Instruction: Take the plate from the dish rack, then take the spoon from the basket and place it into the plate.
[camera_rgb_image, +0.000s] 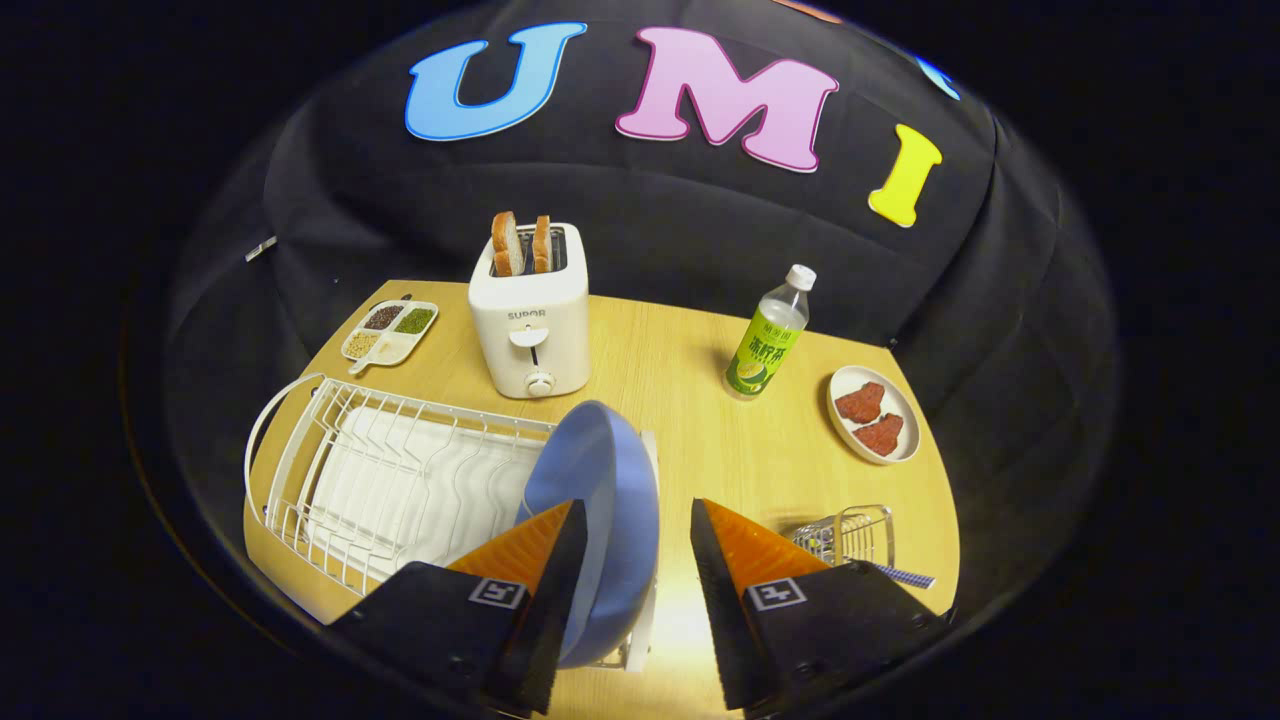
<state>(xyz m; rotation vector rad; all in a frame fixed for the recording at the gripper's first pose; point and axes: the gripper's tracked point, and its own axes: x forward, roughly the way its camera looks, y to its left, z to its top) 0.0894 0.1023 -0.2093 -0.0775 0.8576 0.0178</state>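
Observation:
A blue plate (600, 470) stands on edge at the right end of the white wire dish rack (330, 450). My gripper (637, 505) is open and straddles the plate's rim: the left finger (545, 545) lies against the plate's near face, the right finger (745, 550) stands apart from it. To the right, partly behind the right finger, sits a small wire basket (850, 530). A checked handle (905, 576), likely the spoon's, sticks out of it; the spoon's bowl is hidden.
On the wooden table (680, 400) beyond the rack are a white toaster (530, 320) with two bread slices, a divided dish of grains (390, 332), a green-labelled bottle (766, 340) and a small plate with red meat pieces (873, 415).

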